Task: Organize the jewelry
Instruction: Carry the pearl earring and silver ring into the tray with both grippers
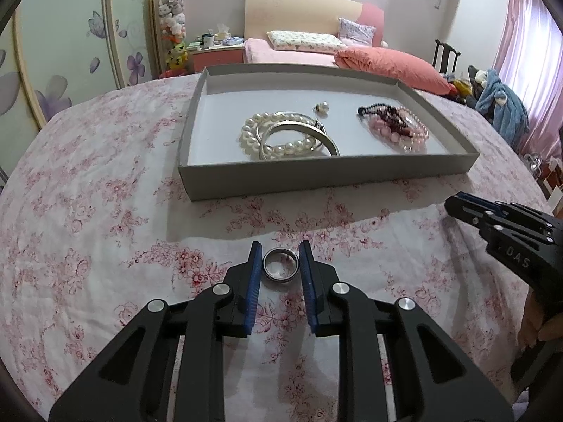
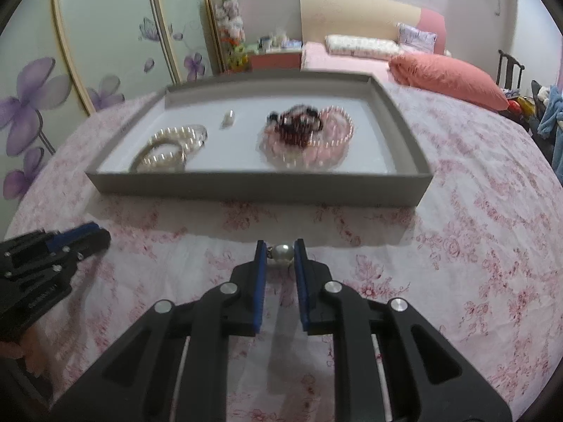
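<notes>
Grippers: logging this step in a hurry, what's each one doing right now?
Left gripper: shut on the ring.
Right gripper: shut on the pearl earring.

Left claw [image 1: 280,254] grips a silver ring [image 1: 280,268] before the tray [image 1: 327,175].

In the tray [image 1: 327,176] the pearl bracelet [image 1: 278,133] lies left of the bead bracelets [image 1: 399,125], an earring [image 1: 322,107] between them

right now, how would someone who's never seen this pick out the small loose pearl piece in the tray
Find the grey tray on the floral cloth. It lies alone on the tray floor, toward the far wall, between the white pearl strand and the pink bead pile. The pearl earring is one single pearl with a metal cap, not a strand.
</notes>
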Action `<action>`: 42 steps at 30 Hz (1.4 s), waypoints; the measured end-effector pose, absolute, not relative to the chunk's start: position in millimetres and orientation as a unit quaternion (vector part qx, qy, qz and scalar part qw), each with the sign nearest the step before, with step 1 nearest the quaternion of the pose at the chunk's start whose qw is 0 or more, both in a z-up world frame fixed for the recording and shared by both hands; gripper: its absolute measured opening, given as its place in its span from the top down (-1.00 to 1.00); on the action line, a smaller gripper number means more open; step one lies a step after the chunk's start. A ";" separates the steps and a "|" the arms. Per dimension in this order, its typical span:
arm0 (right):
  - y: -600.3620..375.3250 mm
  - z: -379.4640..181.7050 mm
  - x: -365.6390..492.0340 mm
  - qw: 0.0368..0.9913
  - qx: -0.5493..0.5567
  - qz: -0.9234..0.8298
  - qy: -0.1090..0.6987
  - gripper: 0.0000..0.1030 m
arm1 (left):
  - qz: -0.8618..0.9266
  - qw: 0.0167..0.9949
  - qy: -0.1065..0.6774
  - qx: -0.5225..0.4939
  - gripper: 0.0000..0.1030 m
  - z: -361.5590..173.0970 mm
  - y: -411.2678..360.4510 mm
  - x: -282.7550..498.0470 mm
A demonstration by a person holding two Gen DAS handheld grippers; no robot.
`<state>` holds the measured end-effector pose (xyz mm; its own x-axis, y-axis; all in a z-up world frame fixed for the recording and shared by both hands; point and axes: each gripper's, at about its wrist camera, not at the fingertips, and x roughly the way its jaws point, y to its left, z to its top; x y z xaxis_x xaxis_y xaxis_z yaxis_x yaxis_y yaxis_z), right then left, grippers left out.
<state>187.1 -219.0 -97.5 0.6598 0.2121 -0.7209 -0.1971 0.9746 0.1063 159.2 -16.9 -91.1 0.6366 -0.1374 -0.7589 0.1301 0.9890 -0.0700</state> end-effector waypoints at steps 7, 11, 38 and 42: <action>-220.7 -53.8 168.6 0.947 0.029 0.118 0.298 0.69 | -0.071 0.936 0.344 -0.016 0.57 -53.0 -16.6 147.7; -220.2 -31.7 160.3 0.967 0.025 0.102 0.233 0.69 | -0.059 0.956 0.288 -0.009 0.57 -33.3 -21.5 140.1; -209.8 -26.4 223.8 0.974 0.051 0.099 0.199 0.68 | -0.069 0.971 0.231 -0.008 0.57 -26.8 -42.5 195.2; -208.9 -36.9 239.8 0.969 0.058 0.099 0.220 0.68 | -0.073 0.968 0.241 -0.005 0.57 -35.0 -45.8 206.1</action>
